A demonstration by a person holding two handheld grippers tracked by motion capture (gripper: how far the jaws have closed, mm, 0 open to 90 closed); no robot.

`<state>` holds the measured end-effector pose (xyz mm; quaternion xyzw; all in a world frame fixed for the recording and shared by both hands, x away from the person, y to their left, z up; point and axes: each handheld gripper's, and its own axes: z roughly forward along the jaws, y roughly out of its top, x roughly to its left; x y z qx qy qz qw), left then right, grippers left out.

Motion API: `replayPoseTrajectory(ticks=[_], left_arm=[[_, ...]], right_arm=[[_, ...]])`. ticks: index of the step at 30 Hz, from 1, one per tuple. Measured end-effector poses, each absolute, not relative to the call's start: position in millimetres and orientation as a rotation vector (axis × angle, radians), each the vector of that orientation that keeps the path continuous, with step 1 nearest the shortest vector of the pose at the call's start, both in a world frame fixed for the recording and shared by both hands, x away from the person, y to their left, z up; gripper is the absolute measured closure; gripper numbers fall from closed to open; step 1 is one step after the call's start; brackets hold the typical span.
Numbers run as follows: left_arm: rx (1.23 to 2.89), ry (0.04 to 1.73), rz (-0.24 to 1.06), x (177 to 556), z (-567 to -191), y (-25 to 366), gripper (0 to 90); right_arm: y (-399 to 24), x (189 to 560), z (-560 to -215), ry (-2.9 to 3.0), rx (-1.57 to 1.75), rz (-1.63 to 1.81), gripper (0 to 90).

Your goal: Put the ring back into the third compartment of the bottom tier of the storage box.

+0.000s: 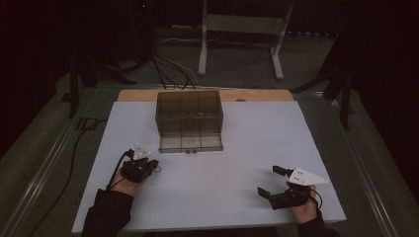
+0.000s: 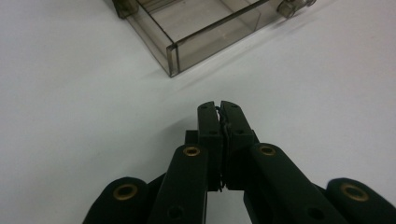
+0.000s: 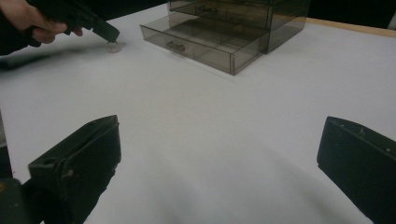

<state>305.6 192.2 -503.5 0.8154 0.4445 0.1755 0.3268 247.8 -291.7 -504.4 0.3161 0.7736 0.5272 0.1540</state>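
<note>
A smoky see-through drawer box (image 1: 189, 111) stands at the back middle of the white table (image 1: 232, 163). Its bottom drawer (image 1: 190, 143) is pulled out toward me and looks empty (image 2: 205, 32) (image 3: 201, 39). My left gripper (image 1: 154, 166) is low over the table, left of the drawer's front. Its jaws (image 2: 220, 106) are shut, with a thin wire-like line between the pads. A small pale ring (image 3: 113, 46) lies at its tip (image 3: 109, 35), touching the table. My right gripper (image 1: 267, 180) rests near the front right, open wide (image 3: 219, 128), with nothing between its jaws.
The tabletop's wooden back edge (image 1: 257, 95) shows behind the box. Beyond the table are a white metal stand (image 1: 202, 49) and dark cables (image 1: 168, 71) on the floor. A cable (image 1: 74, 148) runs along the table's left side.
</note>
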Motion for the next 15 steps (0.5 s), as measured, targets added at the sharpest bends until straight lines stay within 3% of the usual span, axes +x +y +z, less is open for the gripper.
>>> replayPoseTrajectory(ticks=[15], left_arm=[[2.134, 1.135, 0.447, 302.3, -496.8, 189.0, 90.0]], right_arm=[[-291.8, 247.7, -504.5, 2.217, 0.909, 1.513, 0.0]])
